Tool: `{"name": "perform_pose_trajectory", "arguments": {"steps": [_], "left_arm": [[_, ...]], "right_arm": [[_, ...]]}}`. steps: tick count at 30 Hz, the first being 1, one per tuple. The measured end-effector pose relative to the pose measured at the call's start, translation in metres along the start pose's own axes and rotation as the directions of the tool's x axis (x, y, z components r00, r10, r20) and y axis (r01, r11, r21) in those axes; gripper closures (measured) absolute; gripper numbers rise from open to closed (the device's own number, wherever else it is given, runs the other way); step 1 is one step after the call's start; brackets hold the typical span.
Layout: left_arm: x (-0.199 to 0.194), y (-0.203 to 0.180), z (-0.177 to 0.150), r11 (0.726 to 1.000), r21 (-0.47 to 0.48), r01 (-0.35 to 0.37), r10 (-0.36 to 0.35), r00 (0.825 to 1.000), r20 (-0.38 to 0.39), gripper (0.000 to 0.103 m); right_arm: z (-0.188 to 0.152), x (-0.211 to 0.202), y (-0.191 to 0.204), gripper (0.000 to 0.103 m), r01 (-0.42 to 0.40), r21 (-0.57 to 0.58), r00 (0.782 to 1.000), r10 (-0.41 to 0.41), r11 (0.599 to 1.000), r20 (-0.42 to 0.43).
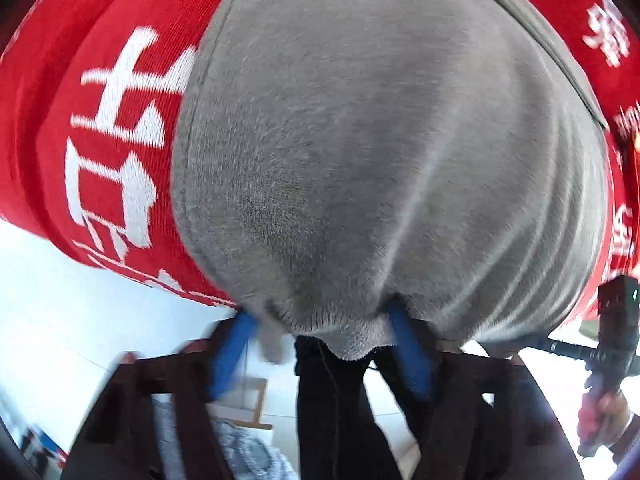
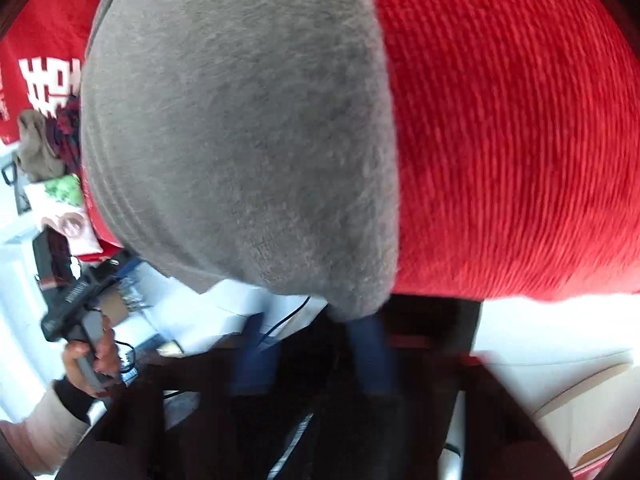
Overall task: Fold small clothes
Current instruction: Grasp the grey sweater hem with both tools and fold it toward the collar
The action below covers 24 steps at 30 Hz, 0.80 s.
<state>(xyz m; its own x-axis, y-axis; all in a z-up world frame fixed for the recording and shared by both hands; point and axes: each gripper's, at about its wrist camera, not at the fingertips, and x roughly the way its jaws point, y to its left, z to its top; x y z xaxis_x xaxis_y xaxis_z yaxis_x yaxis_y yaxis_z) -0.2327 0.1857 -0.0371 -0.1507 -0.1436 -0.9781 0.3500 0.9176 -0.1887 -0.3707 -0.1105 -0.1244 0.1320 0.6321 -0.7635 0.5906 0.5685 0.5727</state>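
left claw: left gripper (image 1: 324, 344) has its blue fingers (image 1: 408, 344) around the near hem of the grey fleece garment (image 1: 360, 160), looks clamped on it

right claw: right gripper (image 2: 316, 344) pinched together on the garment's other corner, though blur makes contact hard to confirm

garment: lies spread over the red cloth with white characters (image 1: 108, 128), hem at the near edge

risk: thick fleece, shallow bite, so one corner could slip out mid-lift

risk 2: pinching the red cloth too would drag it along
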Motion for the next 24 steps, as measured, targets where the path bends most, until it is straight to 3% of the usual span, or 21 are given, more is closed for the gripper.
{"name": "perform_pose_trajectory", "arguments": {"steps": [2, 5, 8, 9, 10, 13, 16, 19, 22, 24], "left_arm": [[-0.009, 0.000, 0.001, 1.000, 0.009, 0.022, -0.022, 1.000, -0.005, 0.082], [-0.031, 0.002, 0.008, 0.996, -0.001, 0.092, -0.092, 0.996, 0.011, 0.082], [-0.060, -0.004, 0.024, 0.990, 0.030, 0.135, -0.137, 0.988, 0.067, 0.082], [-0.069, -0.005, 0.031, 0.989, 0.036, 0.143, -0.146, 0.985, 0.089, 0.092], [-0.081, -0.008, 0.043, 0.987, 0.041, 0.155, -0.159, 0.979, 0.129, 0.100], [-0.106, -0.012, 0.089, 0.983, 0.027, 0.184, -0.185, 0.957, 0.224, 0.101], [-0.112, -0.017, 0.133, 0.986, 0.019, 0.163, -0.162, 0.945, 0.285, 0.100], [-0.114, -0.023, 0.157, 0.996, 0.025, 0.082, -0.085, 0.945, 0.315, 0.100], [-0.110, -0.020, 0.157, 0.999, 0.044, 0.023, -0.036, 0.950, 0.311, 0.100], [-0.105, -0.015, 0.151, 0.999, 0.031, 0.009, -0.017, 0.962, 0.272, 0.100]], "right_arm": [[-0.004, -0.012, 0.009, 0.096, -0.061, -0.003, 0.998, 0.061, 0.998, 0.023], [-0.001, -0.038, 0.030, 0.097, -0.171, -0.024, 0.982, 0.173, 0.985, 0.071], [0.015, -0.071, 0.054, 0.097, -0.257, -0.064, 0.952, 0.264, 0.964, 0.153], [0.023, -0.082, 0.059, 0.097, -0.278, -0.077, 0.940, 0.288, 0.957, 0.185], [0.033, -0.091, 0.065, 0.097, -0.297, -0.086, 0.927, 0.309, 0.951, 0.212], [0.069, -0.115, 0.074, 0.100, -0.347, -0.101, 0.887, 0.361, 0.932, 0.289], [0.111, -0.127, 0.072, 0.100, -0.353, -0.077, 0.869, 0.357, 0.932, 0.342], [0.139, -0.137, 0.070, 0.100, -0.274, -0.045, 0.900, 0.272, 0.961, 0.339], [0.134, -0.141, 0.097, 0.094, -0.102, -0.171, 0.948, 0.148, 0.980, 0.281], [0.113, -0.127, 0.119, 0.077, 0.043, -0.314, 0.975, 0.029, 0.949, 0.220]]}}
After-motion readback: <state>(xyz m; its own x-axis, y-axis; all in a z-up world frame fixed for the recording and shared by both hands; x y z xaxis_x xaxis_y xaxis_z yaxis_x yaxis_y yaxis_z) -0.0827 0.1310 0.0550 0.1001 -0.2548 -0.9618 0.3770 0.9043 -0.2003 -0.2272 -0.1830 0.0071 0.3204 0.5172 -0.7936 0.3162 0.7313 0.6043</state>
